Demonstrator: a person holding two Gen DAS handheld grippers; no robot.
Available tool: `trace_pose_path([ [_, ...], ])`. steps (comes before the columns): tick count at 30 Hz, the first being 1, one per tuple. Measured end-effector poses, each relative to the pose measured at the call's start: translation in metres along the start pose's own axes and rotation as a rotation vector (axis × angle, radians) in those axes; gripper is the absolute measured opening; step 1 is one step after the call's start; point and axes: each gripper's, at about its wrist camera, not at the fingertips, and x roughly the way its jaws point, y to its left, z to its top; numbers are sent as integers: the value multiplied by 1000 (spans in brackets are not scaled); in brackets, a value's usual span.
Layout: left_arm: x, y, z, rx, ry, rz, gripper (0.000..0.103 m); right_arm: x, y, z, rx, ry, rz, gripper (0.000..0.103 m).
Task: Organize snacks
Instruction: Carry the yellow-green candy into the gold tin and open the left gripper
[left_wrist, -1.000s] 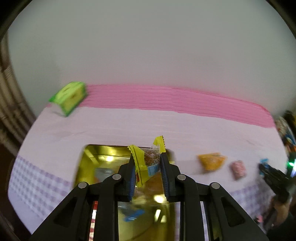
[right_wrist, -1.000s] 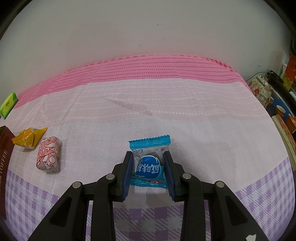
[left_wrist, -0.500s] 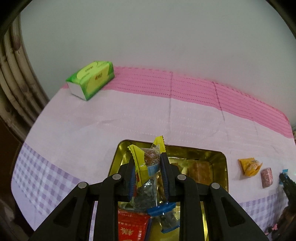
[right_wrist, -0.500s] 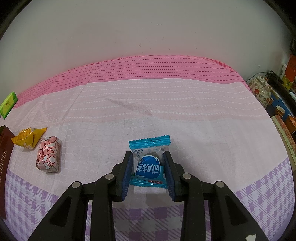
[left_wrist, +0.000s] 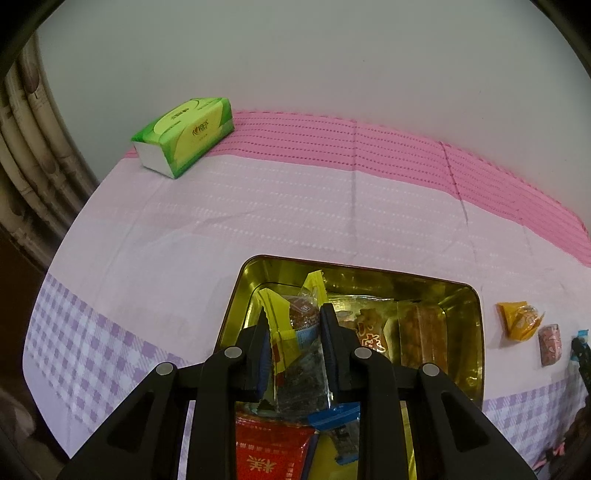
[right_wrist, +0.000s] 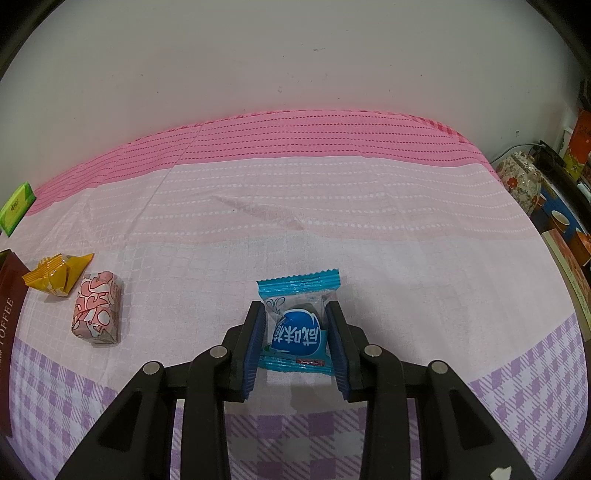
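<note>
My left gripper (left_wrist: 293, 334) is shut on a yellow-edged clear snack packet (left_wrist: 295, 321) and holds it inside the gold tin (left_wrist: 469, 317), over several wrapped snacks that lie in it. In the right wrist view my right gripper (right_wrist: 295, 328) is shut on a blue candy packet (right_wrist: 297, 325), low over the tablecloth. A yellow candy (right_wrist: 55, 275) and a pink-patterned candy (right_wrist: 96, 308) lie on the cloth to its left; both also show right of the tin, yellow candy (left_wrist: 517, 319), pink candy (left_wrist: 549, 343).
A green tissue box (left_wrist: 184, 136) stands at the back left near the wall. The tin's brown lid (right_wrist: 9, 295) marked TOFFEE lies at the left edge of the right wrist view. Cups, a floral jar (right_wrist: 519, 181) and boxes crowd the far right.
The left gripper has come down and forward with its packet, from above the tin's near edge to inside the tin. The right gripper and its blue packet have not moved.
</note>
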Motion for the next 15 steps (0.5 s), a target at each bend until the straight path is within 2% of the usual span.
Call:
trace_pose_path([
  [10, -4, -3, -1, 26, 21, 12, 27, 0, 0, 0, -1, 0, 0, 32],
  [13, -6, -5, -4, 43, 22, 26, 30, 0, 0, 0, -1, 0, 0, 32],
  [15, -8, -5, -7, 49, 21, 30, 36, 0, 0, 0, -2, 0, -1, 32],
])
